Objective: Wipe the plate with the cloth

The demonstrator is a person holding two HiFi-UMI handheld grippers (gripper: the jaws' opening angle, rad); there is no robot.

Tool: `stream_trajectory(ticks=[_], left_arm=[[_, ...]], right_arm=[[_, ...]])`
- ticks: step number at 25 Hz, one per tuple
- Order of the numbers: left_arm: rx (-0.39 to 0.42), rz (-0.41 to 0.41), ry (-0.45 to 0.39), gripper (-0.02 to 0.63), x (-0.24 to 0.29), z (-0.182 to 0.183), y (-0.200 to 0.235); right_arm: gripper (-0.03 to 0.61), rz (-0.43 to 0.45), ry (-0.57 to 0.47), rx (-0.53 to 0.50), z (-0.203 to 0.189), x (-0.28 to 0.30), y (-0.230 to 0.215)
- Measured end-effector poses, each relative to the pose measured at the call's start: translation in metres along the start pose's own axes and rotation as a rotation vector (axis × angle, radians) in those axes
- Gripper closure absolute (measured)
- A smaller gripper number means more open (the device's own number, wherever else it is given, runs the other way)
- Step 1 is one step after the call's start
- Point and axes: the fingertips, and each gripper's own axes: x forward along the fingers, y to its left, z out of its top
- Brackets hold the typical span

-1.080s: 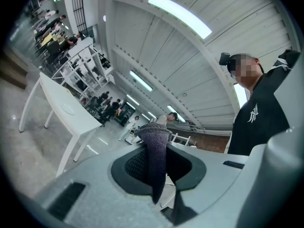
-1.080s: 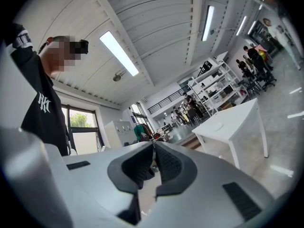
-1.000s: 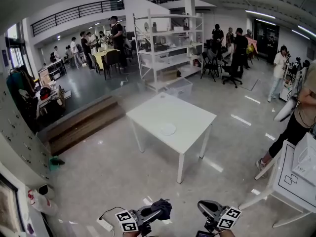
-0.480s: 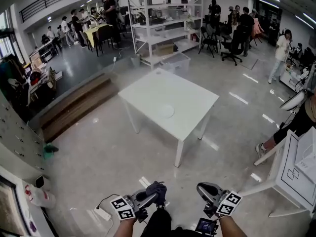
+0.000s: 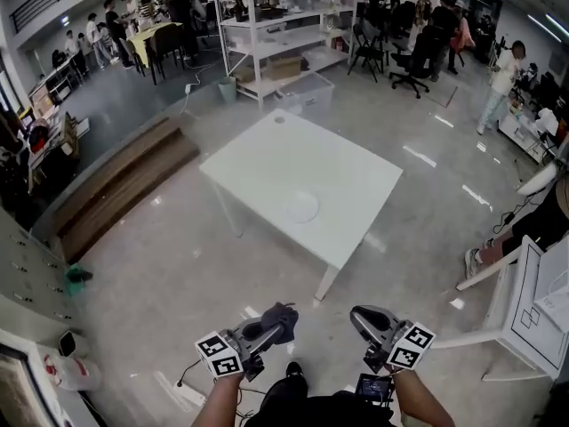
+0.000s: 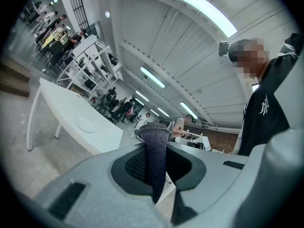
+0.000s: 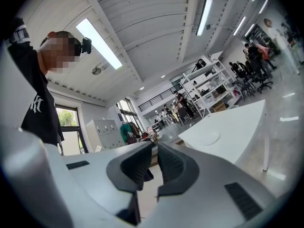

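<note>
- Head view: a white worktop (image 5: 347,172) stands in a large hall on a glossy grey floor (image 5: 160,274). A pale round plate (image 5: 300,206) lies flat on it, near the edge closest to the camera.
- Both grippers are low in the frame, held over the floor, well apart from the worktop and the plate.
- The left gripper (image 5: 271,327) has its jaws closed on a dark cloth (image 5: 283,313), which bunches out past the tips.
- The right gripper (image 5: 364,320) is near it, to its right, with a square-marked cube on its rear end.
- Left gripper view: the dark knitted cloth stands upright, pinched between the black ribbed pads (image 6: 135,164). Its rounded top rises above the jaws. The plate shows beyond, to the left, on the worktop.
- Right gripper view: the jaws are drawn close together with only a narrow slit between them, and nothing is in it. The plate lies ahead and to the right on the worktop.
- Behind the worktop stands a white shelving rack (image 5: 276,16). People stand and sit around the hall.
</note>
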Motion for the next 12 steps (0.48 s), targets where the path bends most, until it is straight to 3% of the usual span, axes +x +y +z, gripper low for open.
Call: stream_trajectory(ticks=[6, 12], left_arm=[[0.012, 0.023, 0.015, 0.561, 0.027, 0.033, 0.068], [0.009, 0.078, 0.06, 0.56, 0.072, 0.048, 0.143]], right_arm=[[0.571, -0.017, 0.02, 0.005, 0.014, 0.047, -0.044], [0.554, -0.006, 0.055, 0.024, 0.023, 0.093, -0.119]])
